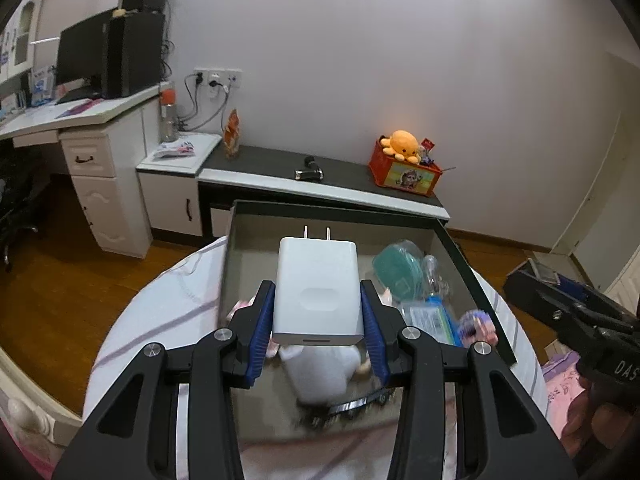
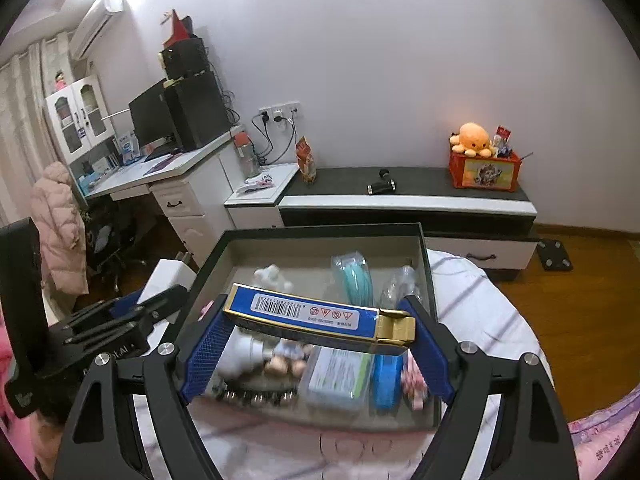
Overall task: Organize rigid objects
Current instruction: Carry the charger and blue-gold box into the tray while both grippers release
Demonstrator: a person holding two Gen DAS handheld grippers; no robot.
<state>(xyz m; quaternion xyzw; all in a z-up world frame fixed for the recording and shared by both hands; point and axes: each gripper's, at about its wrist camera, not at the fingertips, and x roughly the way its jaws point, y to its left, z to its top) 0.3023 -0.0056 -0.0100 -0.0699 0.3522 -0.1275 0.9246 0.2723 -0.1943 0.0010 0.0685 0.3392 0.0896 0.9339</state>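
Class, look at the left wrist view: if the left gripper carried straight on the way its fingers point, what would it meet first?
The left gripper, shut on the white charger, aims over the open box. The charger's prongs would probably reach the box's far wall first, though depth is unclear.

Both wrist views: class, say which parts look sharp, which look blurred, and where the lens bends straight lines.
Left wrist view: the white charger is sharp, the tray contents beneath it smeared, and the cabinet top bows. Right wrist view: the blue box reads clearly, items below it blur, and glare blooms top left.
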